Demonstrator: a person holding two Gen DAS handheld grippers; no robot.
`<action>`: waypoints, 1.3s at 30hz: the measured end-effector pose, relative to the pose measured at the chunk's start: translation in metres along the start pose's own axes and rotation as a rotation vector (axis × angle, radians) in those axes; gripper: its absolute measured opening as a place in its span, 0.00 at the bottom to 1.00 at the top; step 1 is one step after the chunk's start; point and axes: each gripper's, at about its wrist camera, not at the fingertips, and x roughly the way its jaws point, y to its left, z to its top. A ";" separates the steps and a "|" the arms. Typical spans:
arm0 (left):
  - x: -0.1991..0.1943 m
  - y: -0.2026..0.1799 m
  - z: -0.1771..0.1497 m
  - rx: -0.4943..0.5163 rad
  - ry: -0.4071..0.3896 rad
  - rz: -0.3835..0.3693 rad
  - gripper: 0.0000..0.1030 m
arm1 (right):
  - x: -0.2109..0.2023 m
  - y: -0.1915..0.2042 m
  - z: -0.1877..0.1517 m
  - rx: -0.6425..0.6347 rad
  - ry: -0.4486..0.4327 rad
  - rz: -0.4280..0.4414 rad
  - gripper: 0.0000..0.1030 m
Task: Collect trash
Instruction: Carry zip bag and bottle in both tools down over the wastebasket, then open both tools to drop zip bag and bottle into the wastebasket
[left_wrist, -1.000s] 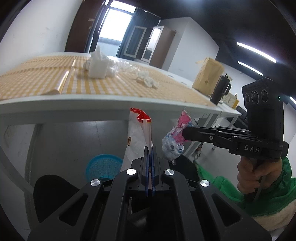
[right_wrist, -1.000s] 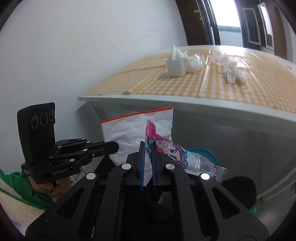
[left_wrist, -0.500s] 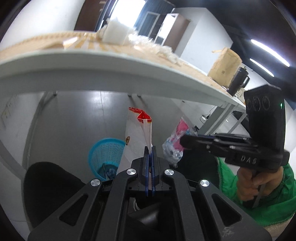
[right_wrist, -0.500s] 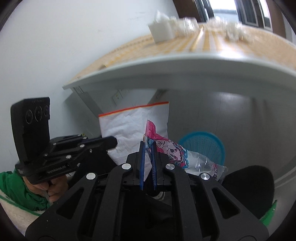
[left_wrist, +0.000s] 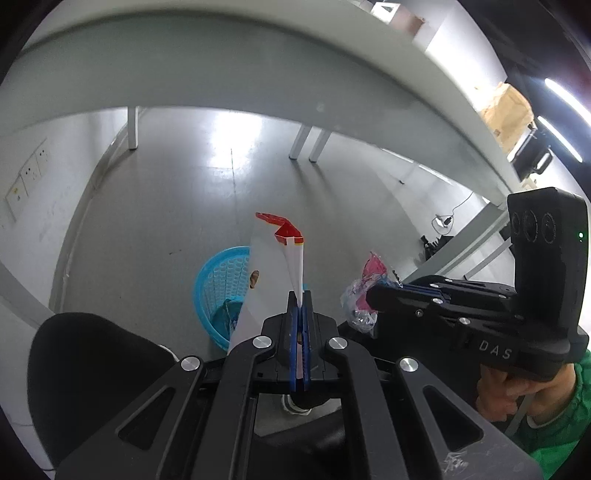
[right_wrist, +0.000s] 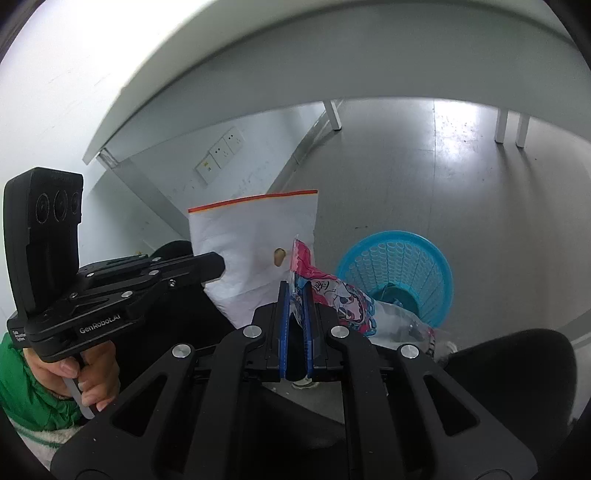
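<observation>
The left gripper (left_wrist: 300, 295) is clamped tight on the lower edge of a white zip-top bag (left_wrist: 258, 280) with a red seal strip along its top, and the bag stands up from the closed blue pads, seen nearly edge-on in the left wrist view and broadside in the right wrist view, where a small tan object shows through its white face. The right gripper (right_wrist: 295, 291) is closed on the end of a pink printed snack wrapper (right_wrist: 332, 291), whose crumpled clear plastic tail trails off to the right of the fingers. In the left wrist view the same wrapper juts from the tip of the right gripper, just to the right of the bag and apart from it. Both tools are angled downward beneath the edge of a pale table (left_wrist: 221, 74), above a grey floor (left_wrist: 184, 177). A light blue perforated wastebasket (right_wrist: 399, 266) stands on the floor beyond the fingers, partly hidden behind the bag in the left wrist view and just to the right of the wrapper in the right wrist view; some dark and blue matter lies inside it. A hand (right_wrist: 88, 373) in a green sleeve (right_wrist: 26, 391) grips the left tool's handle. White wall sockets (right_wrist: 221, 155) sit on the wall under the table.
</observation>
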 end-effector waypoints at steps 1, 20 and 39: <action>0.003 -0.001 -0.001 -0.002 0.005 0.001 0.01 | 0.004 -0.003 0.000 0.001 0.002 0.000 0.06; 0.079 0.029 0.018 -0.133 0.104 0.070 0.01 | 0.087 -0.053 0.019 0.069 0.123 0.024 0.06; 0.147 0.050 0.036 -0.188 0.206 0.139 0.01 | 0.172 -0.114 0.048 0.136 0.257 -0.002 0.06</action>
